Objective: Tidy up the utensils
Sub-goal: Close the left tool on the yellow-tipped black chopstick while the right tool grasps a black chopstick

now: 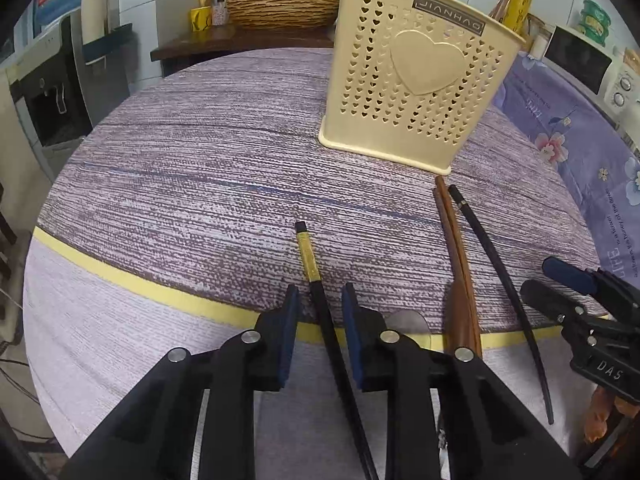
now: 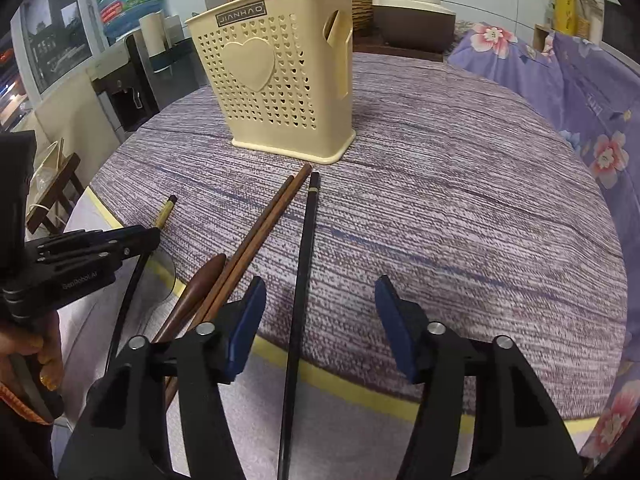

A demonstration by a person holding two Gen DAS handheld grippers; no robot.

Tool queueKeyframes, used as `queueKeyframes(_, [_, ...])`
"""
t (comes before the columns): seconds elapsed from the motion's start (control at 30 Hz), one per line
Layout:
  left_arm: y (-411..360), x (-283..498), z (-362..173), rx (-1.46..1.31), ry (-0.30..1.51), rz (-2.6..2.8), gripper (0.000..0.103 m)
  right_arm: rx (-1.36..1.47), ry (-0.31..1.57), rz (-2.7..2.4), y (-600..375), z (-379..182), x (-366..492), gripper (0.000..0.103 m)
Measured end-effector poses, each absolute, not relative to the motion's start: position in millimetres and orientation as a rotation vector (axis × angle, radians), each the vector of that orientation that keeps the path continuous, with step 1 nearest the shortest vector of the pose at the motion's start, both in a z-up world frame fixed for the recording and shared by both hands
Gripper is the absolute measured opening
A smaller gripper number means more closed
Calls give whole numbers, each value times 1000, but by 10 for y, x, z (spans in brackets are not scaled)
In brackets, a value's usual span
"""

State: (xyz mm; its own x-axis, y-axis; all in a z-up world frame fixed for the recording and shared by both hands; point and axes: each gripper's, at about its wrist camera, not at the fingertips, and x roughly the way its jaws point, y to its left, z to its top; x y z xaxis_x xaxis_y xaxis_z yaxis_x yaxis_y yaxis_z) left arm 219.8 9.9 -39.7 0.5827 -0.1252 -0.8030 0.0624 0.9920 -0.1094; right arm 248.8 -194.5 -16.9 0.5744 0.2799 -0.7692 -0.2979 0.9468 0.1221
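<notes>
A cream perforated utensil holder (image 1: 416,84) with a heart stands upright on the table; it also shows in the right wrist view (image 2: 280,88). My left gripper (image 1: 320,300) is open, its pads on either side of a black chopstick with a yellow band (image 1: 310,256), which lies on the table. My right gripper (image 2: 320,292) is open wide over a plain black chopstick (image 2: 302,260), not touching it. A pair of brown chopsticks (image 2: 260,236) and a brown wooden spoon (image 2: 200,284) lie between the two black ones.
The round table (image 1: 180,168) has a purple-grey woven cloth with a yellow stripe (image 1: 160,292) near the front edge. A floral purple cloth (image 2: 580,92) covers things at the right. A water dispenser (image 1: 52,92) stands at the left, a wicker basket (image 1: 280,8) behind.
</notes>
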Motion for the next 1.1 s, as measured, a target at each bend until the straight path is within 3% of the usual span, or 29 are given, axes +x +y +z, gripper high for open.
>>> queueKeyframes(0.17, [33,2297,-395,-48,951,-88,11,-16,901,346,-1943,-143,2598,55])
queueKeyframes(0.37, [-7,2400,-386,-19,961,-81,10,-23,909,353,-1869,-137,2743,54])
queueKeyframes(0.93, [-24,2514,-385,5,965,-79,9,-105,949,340,-1511,-304,3257,10])
queueKeyframes(1.1, [-73,2564,-386,41,963,-73,8,-115,948,342,-1512,-307,3250,10])
